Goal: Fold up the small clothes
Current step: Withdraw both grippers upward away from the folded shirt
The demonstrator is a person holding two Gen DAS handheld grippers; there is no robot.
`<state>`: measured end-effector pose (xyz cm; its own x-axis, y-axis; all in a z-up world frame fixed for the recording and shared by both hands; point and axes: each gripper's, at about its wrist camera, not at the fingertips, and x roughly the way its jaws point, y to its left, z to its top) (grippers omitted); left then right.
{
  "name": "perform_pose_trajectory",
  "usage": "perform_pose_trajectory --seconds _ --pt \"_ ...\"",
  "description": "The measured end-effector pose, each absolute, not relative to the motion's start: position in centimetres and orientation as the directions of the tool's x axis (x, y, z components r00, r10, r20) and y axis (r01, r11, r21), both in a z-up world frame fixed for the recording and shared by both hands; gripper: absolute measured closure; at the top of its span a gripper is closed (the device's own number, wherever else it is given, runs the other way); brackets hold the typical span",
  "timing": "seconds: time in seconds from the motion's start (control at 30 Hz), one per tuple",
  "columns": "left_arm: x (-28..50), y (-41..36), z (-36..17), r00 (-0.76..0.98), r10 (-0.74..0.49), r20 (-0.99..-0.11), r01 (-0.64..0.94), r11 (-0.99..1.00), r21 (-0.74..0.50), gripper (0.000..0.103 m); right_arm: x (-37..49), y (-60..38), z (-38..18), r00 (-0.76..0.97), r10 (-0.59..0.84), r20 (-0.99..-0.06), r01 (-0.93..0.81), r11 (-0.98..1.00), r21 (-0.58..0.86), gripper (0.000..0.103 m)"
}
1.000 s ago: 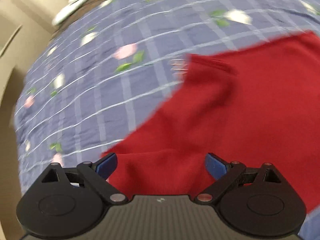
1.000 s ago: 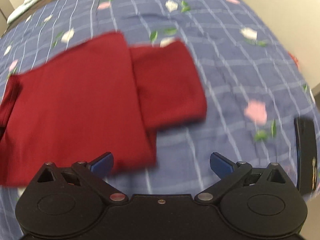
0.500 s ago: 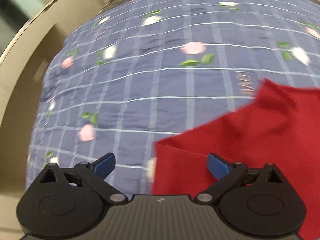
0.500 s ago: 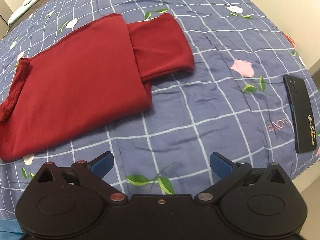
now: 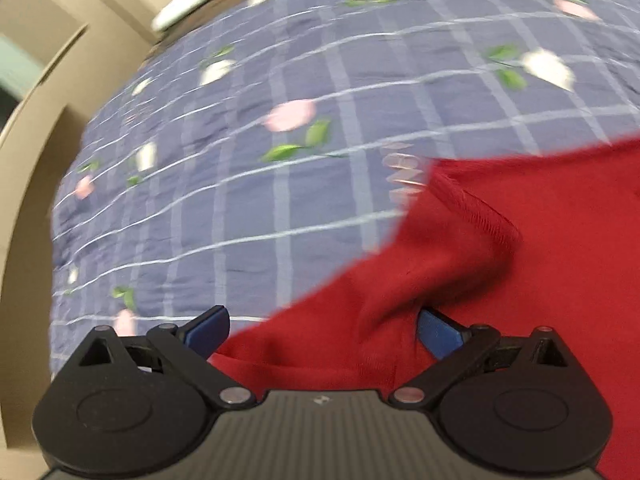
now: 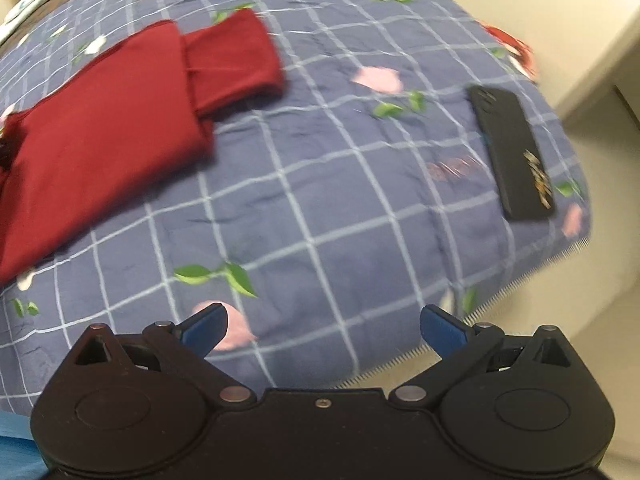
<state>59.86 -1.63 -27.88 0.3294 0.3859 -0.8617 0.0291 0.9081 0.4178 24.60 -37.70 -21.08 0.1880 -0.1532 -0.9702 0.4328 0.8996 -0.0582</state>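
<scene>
Left gripper (image 5: 322, 328) spread wide, nothing held, low over near corner of red garment (image 5: 520, 280); right blue fingertip (image 5: 438, 330) against raised fold, actual contact unclear through blur. Stitched hem (image 5: 476, 208) rumpled just beyond. Right gripper (image 6: 322, 326) also wide apart, empty, over bare blue checked floral bedspread (image 6: 320, 200), well apart from garment (image 6: 100, 120). Garment lies flat on bedspread, sleeve (image 6: 234, 62) sticking out far side. Black phone (image 6: 512, 152) near bedspread's right edge.
</scene>
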Motion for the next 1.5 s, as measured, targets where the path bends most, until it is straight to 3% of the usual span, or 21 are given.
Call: perform_pose_trajectory --seconds 0.17,0.37,0.6,1.0,1.27,1.5 --pt "60.4 3.3 -26.3 0.279 0.483 -0.830 -0.105 0.874 0.474 0.002 23.3 -38.2 -20.8 0.192 -0.163 -0.968 0.481 0.875 -0.052 0.001" --pt "56.4 6.5 -22.6 0.264 0.469 -0.843 -0.230 0.879 0.417 0.002 24.0 -37.6 -20.5 0.249 -0.131 -0.960 0.438 0.899 -0.009 0.001" --pt "46.5 4.1 -17.9 0.302 0.388 -0.871 -0.232 0.916 0.328 0.002 25.5 -37.2 -18.1 0.376 -0.060 -0.925 0.376 0.922 0.093 0.001" --pt "31.8 -3.0 -8.6 0.401 0.219 -0.890 -0.118 0.975 0.187 0.001 26.4 -35.7 -7.9 0.587 0.103 -0.803 0.221 0.934 0.281 0.001" --pt "25.6 -6.2 -5.2 0.497 0.181 -0.849 -0.075 0.983 0.166 0.001 22.2 -32.6 -3.7 0.642 0.137 -0.754 0.054 0.973 0.223 0.001" --pt "23.0 -6.4 -4.6 0.515 0.198 -0.834 -0.123 0.980 0.157 0.001 19.8 -32.4 -1.6 0.658 0.088 -0.748 0.037 0.988 0.148 0.001"
